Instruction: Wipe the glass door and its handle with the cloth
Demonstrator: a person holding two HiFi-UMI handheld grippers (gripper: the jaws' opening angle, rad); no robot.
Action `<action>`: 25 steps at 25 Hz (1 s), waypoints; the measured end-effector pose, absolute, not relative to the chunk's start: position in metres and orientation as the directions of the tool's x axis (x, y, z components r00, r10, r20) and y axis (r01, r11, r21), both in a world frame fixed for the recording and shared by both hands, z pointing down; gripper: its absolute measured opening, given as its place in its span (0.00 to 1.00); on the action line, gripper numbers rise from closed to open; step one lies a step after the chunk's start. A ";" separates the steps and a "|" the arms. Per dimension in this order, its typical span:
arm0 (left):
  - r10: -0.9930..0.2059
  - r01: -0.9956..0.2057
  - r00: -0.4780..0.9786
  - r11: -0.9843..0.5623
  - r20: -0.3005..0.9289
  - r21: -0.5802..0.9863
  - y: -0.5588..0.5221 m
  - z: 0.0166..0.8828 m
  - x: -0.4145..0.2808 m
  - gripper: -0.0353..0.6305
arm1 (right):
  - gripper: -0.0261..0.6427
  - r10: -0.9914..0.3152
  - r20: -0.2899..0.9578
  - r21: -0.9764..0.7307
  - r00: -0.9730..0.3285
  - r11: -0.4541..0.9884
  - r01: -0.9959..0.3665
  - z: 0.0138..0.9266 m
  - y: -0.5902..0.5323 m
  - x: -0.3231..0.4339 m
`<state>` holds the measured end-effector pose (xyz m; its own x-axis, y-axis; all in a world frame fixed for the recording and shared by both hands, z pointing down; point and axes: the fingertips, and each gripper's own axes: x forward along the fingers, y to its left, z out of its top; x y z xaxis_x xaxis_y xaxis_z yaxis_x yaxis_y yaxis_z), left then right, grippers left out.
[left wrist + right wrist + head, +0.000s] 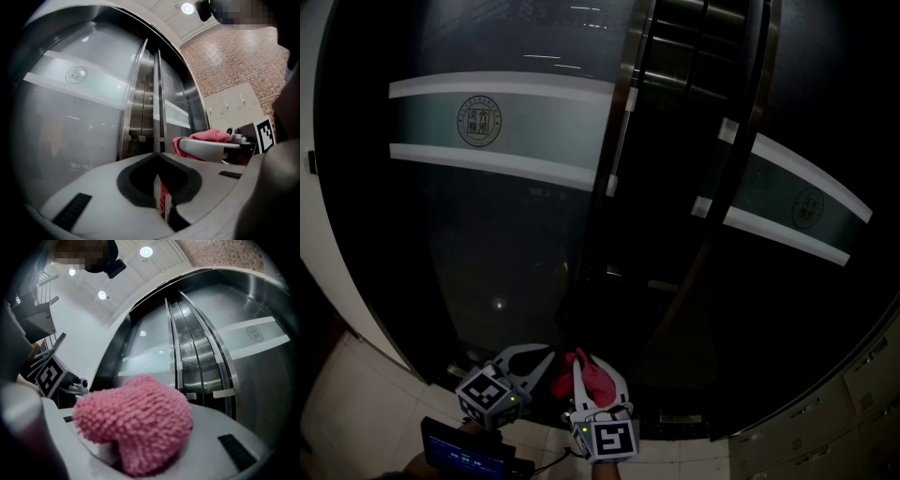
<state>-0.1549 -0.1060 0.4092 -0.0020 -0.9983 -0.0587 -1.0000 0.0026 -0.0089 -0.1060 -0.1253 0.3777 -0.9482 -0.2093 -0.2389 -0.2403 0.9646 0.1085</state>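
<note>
Dim entrance, two banded dark glass door panels (506,234) standing | one fluffy pink knitted cloth (136,427) sitting low before them | right gripper (592,375) clamping it | left gripper (539,361) pressing jaws together, empty

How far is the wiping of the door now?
Done: the right gripper has the pink cloth clamped. In hand: both grippers sit low before the glass door, and no contact between cloth and glass is clear. To do: wipe the glass and the handle. The left gripper is shut and empty.
</note>
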 end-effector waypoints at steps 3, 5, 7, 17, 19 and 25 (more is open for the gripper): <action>-0.998 -1.000 -0.003 0.003 -0.057 -0.011 -0.107 0.410 -0.157 0.07 | 0.11 -0.217 -0.257 0.116 -0.941 0.960 -0.254 0.379 -0.130 -0.106; -0.999 -1.000 -0.006 0.006 -0.054 0.004 -0.106 0.405 -0.155 0.07 | 0.11 -0.219 -0.273 0.121 -0.937 0.958 -0.260 0.379 -0.133 -0.107; -0.999 -1.000 -0.012 0.011 -0.053 0.011 -0.105 0.405 -0.155 0.07 | 0.11 -0.218 -0.270 0.111 -0.938 0.960 -0.256 0.380 -0.134 -0.108; -0.995 -0.999 0.013 -0.009 -0.094 -0.045 -0.131 0.366 -0.178 0.07 | 0.11 -0.179 -0.366 0.186 -0.913 0.947 -0.261 0.272 -0.193 -0.169; -0.995 -0.999 0.018 -0.014 -0.098 -0.043 -0.135 0.357 -0.176 0.07 | 0.11 -0.188 -0.361 0.194 -0.913 0.943 -0.271 0.253 -0.211 -0.184; -0.995 -0.998 0.004 0.003 -0.097 -0.067 -0.138 0.364 -0.191 0.07 | 0.11 -0.261 -0.336 0.205 -0.905 0.918 -0.340 0.240 -0.257 -0.216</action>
